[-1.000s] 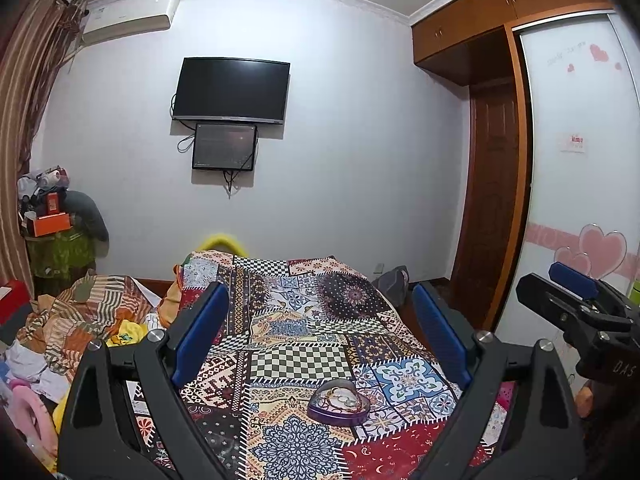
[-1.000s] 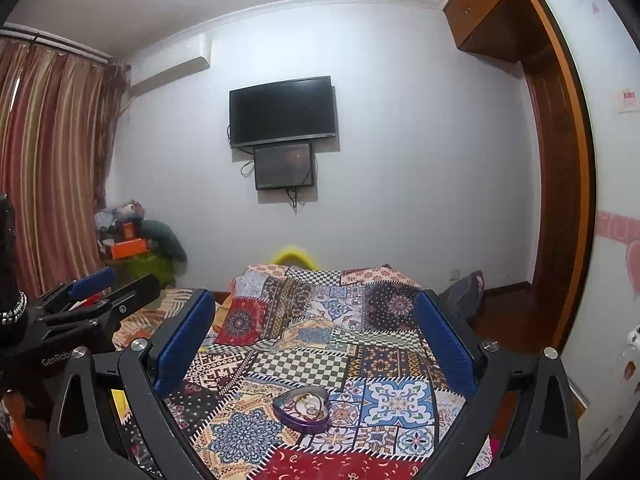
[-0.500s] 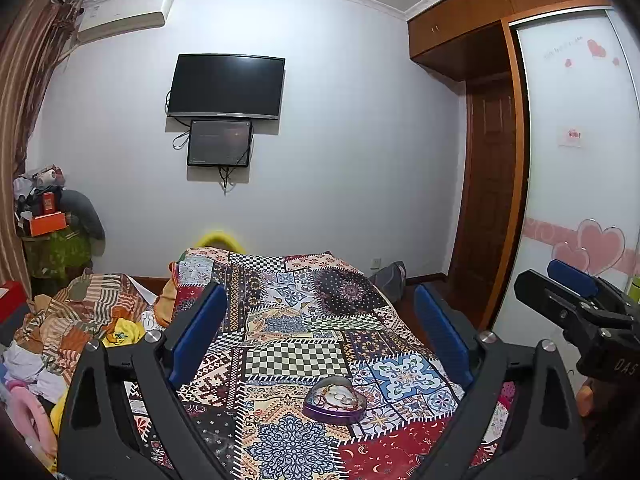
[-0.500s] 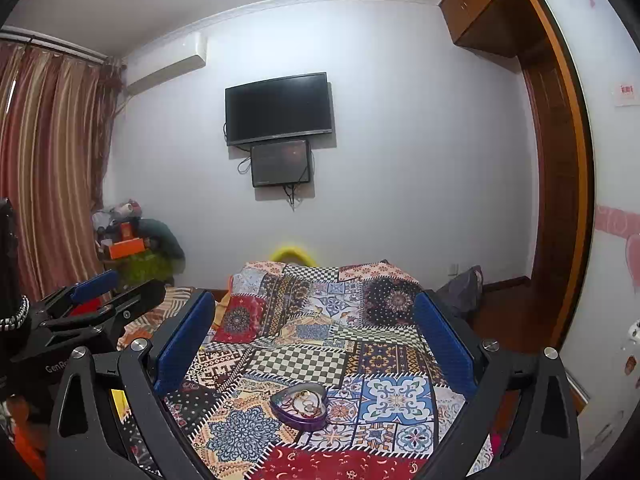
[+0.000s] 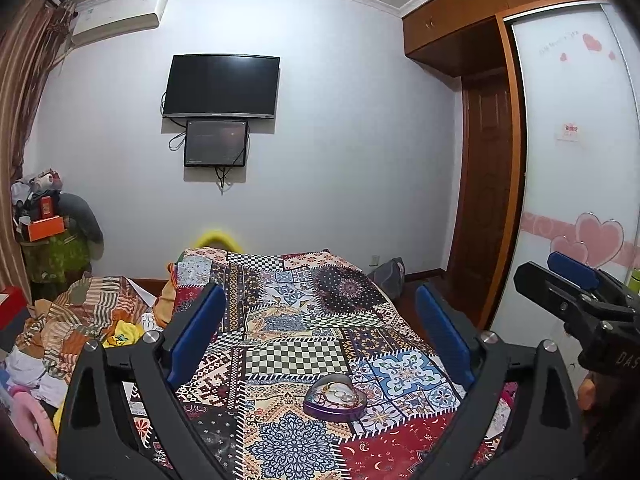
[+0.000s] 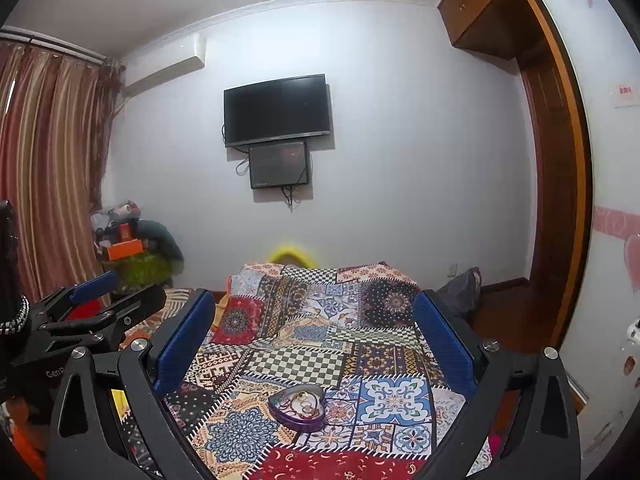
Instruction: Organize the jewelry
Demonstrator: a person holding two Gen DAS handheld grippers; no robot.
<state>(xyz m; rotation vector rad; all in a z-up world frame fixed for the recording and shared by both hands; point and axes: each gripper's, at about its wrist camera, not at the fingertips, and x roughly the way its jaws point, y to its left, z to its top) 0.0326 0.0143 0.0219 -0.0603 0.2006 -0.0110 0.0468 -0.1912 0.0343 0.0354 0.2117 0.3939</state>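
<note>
— Patchwork cotton is most of what I get: the quilt (image 5: 304,344) over the bed fills both wrist views, with a wall-mounted TV (image 5: 221,86) on the white wall beyond it. You see the same?

— Same. What are my tools doing?

— I have the left gripper (image 5: 316,338) and the right gripper (image 6: 314,340) both raised above the near end of the bed, side by side. Each has its blue-padded fingers spread wide with nothing between them.

— And the jewelry?

— In a purple heart-shaped tin (image 5: 335,397), lid off, resting on the quilt near me, between the fingers in each view but well below them. A tangle of rings and chain (image 6: 301,400) lies inside; I can't separate individual pieces.

— How far along am I?

— My read: barely started. Nothing is gripped, nothing is laid out on the quilt, and I see no lid or second container. Sorting everything in that tin is left.

— Orientation?

— From the right wrist, the heart's lobes face away from me and its tip points back toward the rig, slightly rightward. Its lobe-to-tip axis runs roughly along the bed's length.
</note>
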